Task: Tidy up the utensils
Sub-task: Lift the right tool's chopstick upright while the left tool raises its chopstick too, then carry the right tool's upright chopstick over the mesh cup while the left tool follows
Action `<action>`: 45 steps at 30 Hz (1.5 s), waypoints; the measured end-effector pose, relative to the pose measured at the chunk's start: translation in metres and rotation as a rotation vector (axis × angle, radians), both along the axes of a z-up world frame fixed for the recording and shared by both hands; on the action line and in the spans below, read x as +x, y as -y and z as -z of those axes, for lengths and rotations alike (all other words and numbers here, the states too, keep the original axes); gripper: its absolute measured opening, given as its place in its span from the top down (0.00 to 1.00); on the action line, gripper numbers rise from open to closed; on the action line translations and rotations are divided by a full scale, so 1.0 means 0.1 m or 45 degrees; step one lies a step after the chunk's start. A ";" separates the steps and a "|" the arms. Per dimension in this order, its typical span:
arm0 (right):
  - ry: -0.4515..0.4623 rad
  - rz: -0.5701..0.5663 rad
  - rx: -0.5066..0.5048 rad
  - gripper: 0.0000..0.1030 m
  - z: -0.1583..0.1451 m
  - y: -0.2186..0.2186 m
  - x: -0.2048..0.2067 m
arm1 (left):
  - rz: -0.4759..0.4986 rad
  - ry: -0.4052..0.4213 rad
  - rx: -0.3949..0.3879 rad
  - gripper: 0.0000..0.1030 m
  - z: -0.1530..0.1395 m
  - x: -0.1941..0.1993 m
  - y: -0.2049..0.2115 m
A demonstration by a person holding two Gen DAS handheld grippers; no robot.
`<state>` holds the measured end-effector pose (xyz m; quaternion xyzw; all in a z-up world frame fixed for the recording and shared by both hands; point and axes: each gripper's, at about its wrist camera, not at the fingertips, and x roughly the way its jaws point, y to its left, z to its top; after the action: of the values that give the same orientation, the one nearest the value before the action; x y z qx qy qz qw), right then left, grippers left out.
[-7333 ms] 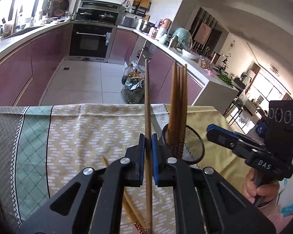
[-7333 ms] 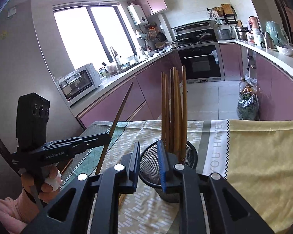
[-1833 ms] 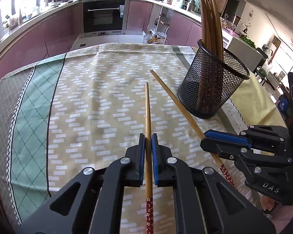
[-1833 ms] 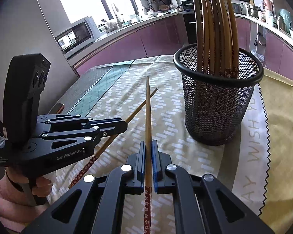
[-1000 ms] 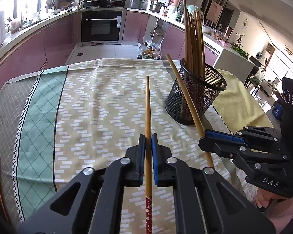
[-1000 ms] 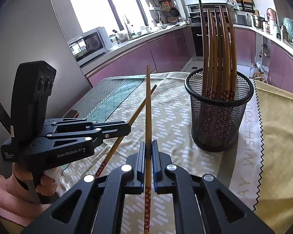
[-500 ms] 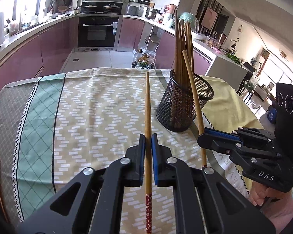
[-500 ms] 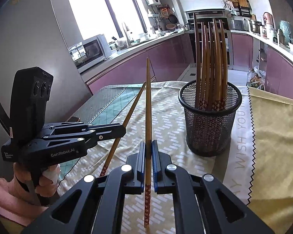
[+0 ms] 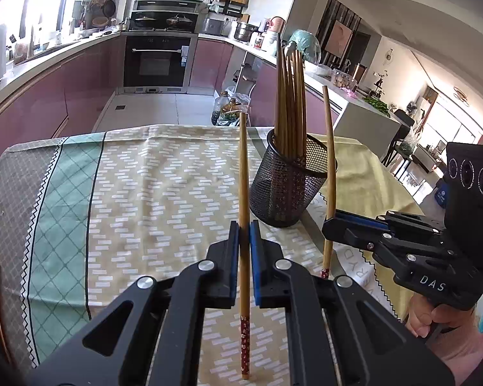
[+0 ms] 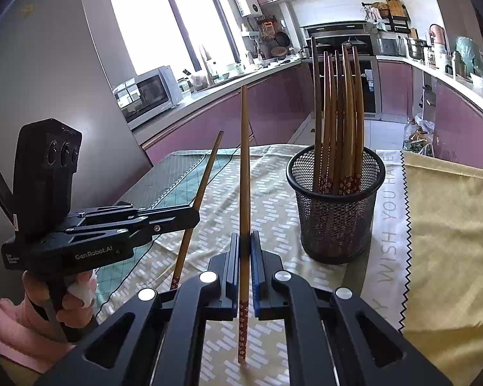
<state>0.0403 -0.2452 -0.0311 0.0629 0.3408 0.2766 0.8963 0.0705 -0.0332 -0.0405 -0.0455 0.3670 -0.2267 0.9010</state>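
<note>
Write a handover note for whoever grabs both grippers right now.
Left gripper: shut on a wooden chopstick with red patterned end, held upright.
Right gripper: shut on a second wooden chopstick, also upright.
Black mesh wire cup stands on the patterned tablecloth, already holding a bundle of chopsticks.
Left to do: drop both held chopsticks into the cup.

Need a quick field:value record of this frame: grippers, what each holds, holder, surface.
left gripper: shut on a chopstick, held near upright, patterned end down
right gripper: shut on a second chopstick, also near upright, patterned end down
mesh holder: black, upright, on the table, right of both held chopsticks in the right wrist view
holder contents: bundle of chopsticks, patterned ends down
tablecloth: patterned, green band at left; no loose chopsticks visible on it
status: neither held chopstick is in the holder yet
</note>
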 end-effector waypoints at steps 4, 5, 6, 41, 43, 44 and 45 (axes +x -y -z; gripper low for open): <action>0.008 0.006 0.003 0.95 -0.01 0.03 -0.01 | 0.004 0.015 -0.009 0.93 -0.04 -0.04 0.00; 0.009 0.008 0.004 0.95 -0.02 0.03 -0.01 | 0.004 0.018 -0.010 0.93 -0.06 -0.05 0.01; 0.012 0.010 0.004 0.95 -0.02 0.03 -0.01 | 0.005 0.021 -0.009 0.93 -0.06 -0.05 0.01; 0.074 0.057 0.028 0.95 -0.16 0.15 0.02 | 0.030 0.096 -0.058 0.93 -0.26 -0.10 0.05; 0.080 0.061 0.027 0.95 -0.17 0.15 0.01 | 0.031 0.100 -0.060 0.93 -0.27 -0.10 0.06; 0.081 0.061 0.029 0.95 -0.17 0.15 0.02 | 0.032 0.101 -0.061 0.93 -0.27 -0.09 0.06; 0.084 0.063 0.027 0.95 -0.18 0.15 0.02 | 0.032 0.104 -0.063 0.93 -0.28 -0.10 0.06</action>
<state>0.0424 -0.2598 -0.0135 0.0716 0.3063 0.2598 0.9130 0.0610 -0.0392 -0.0126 -0.0538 0.3247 -0.2489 0.9109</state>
